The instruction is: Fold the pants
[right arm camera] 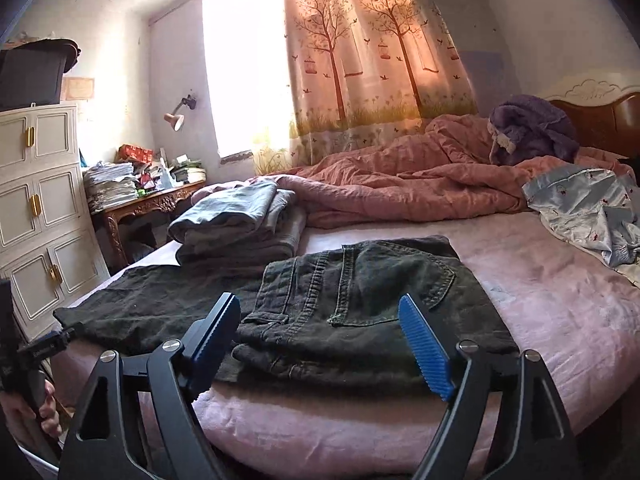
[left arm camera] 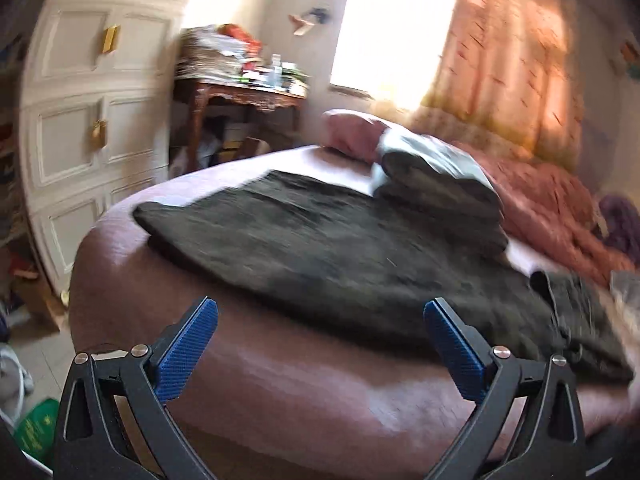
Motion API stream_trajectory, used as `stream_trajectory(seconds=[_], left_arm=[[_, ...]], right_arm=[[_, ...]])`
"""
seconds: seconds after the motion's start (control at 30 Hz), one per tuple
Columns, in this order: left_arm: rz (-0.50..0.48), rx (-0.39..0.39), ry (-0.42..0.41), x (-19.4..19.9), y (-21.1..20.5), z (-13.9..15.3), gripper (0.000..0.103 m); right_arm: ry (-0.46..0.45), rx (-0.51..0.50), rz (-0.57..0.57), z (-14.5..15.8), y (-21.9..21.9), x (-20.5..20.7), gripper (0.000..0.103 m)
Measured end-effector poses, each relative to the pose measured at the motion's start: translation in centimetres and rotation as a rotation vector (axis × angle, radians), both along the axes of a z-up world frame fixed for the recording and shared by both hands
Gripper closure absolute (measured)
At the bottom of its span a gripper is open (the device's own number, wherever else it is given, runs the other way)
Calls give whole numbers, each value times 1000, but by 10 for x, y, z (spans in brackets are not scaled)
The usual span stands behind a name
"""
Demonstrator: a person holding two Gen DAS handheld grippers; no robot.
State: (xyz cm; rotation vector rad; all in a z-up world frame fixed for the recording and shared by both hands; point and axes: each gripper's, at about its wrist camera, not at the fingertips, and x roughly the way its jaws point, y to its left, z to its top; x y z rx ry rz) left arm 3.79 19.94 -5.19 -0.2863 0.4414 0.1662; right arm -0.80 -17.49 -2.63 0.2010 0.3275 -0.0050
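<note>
Dark, near-black denim: the pants (right arm camera: 304,312), one pair, lie flat on the pink bed (right arm camera: 540,300) near its front edge, apparently folded lengthwise, one leg on the other. The seat end, with back pocket and heavy seams uppermost, lies toward the right; the legs run off left toward the white cabinet (right arm camera: 40,208).

Handling, by judgement: moderately heavy, limp cloth, stiffer at the waistband, pocket and seam ridges; not fragile, not slippery. It should drape and sag when lifted, so two holds are wanted.

Best holds: the doubled waistband at the seat end, and the hems at the far left.

Right hand-held gripper (right arm camera: 320,336): jaws apart, nothing between the pads, poised just before the seat end.

Left hand-held gripper (left arm camera: 320,344): jaws wide apart, empty, short of the cloth over the bed's near edge.

Adjacent: a stack of folded grey garments (right arm camera: 240,224) just behind the pants; keep clear when swinging the legs over.
</note>
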Motion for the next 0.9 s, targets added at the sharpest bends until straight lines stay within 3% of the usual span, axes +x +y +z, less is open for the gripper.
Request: stream_trajectory(seconds=[0.17,0.23,0.27,0.37,0.47,0.57,0.6,0.63,0.73,0.8,0.9], left_arm=[[31,-242,107,27,74,-14,5],[29,-368,119,36,94,-27,24],[18,-414,129,44,103,-33,28],[53,-449,130,60,121,-43,39],[68,-452,86,63,128,-45,39],[109,-524,-18,62,144,-59,34],[133,-527,-42,64,151,-63,37],[173,-500,-35,70,156,-64,56],[201,-367,13,76,152,-56,85],[178,-291,-2,74,142,-46,94],[141,-151,-78,68,118,-17,96]], right_arm=[[104,56,-101,-10,-19,13,20],[169,93,-152,-16,-28,22,20],[191,117,-154,-19,-33,25,20],[212,114,-156,-21,-32,28,20],[206,59,-157,-19,-22,29,20],[201,15,-148,-17,-13,29,20],[200,7,-143,-16,-11,29,20],[200,-1,-136,-16,-9,29,20],[203,-9,-128,-16,-9,30,20],[206,-3,-125,-16,-10,31,20],[216,17,-120,-18,-12,34,20]])
